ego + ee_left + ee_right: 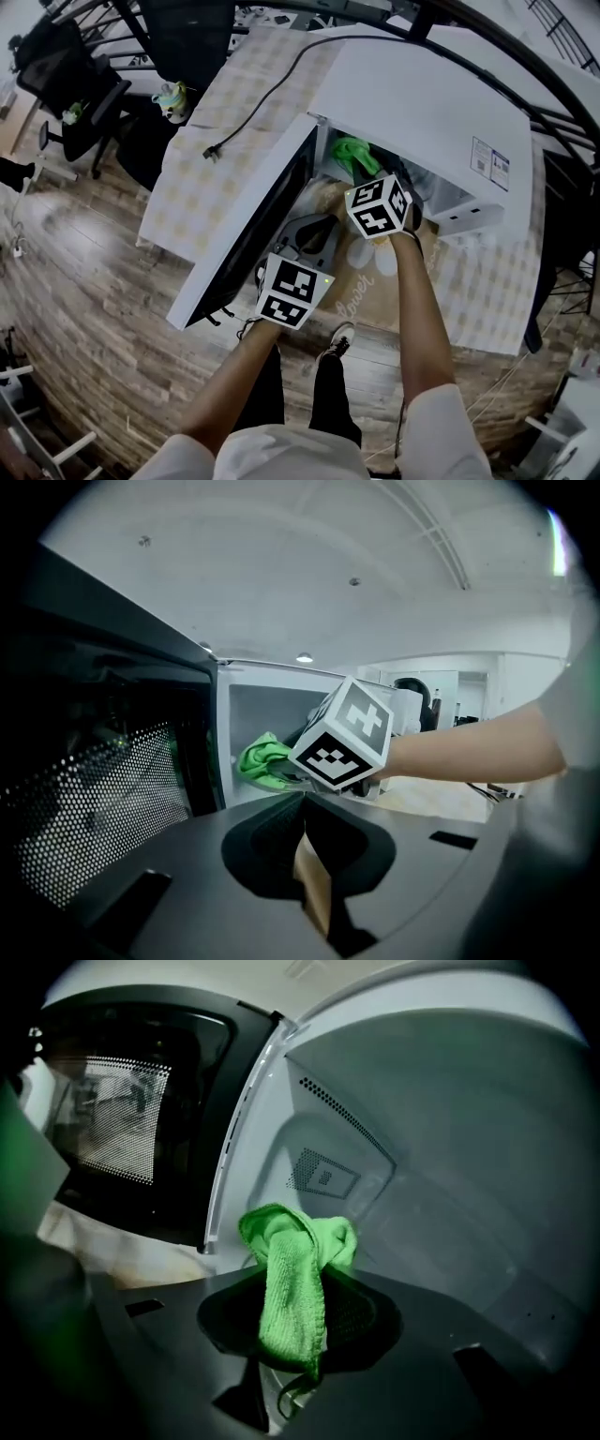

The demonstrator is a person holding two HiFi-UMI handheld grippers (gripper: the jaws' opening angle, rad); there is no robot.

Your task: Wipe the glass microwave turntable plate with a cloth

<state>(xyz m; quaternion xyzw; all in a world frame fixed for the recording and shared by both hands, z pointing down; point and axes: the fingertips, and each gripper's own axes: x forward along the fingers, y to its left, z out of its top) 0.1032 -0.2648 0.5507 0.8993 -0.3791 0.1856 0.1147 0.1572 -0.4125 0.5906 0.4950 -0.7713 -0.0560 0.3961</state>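
A white microwave [441, 103] stands on the table with its door [248, 230] swung open to the left. My right gripper [295, 1335] is shut on a bright green cloth [292, 1279], which bunches above the jaws and hangs down between them. It reaches into the oven cavity [441, 1204], where the green cloth [354, 155] sits at the opening. My left gripper [317, 234] hovers lower, in front of the opening beside the door; its jaws [314, 883] show only a thin slit with nothing in it. I cannot make out the glass turntable plate in any view.
The table wears a checked cloth [234, 84], and a black power cord [267, 94] lies unplugged across it. The open door's mesh window [94, 808] stands close on my left. A black office chair [80, 103] is on the wooden floor at far left.
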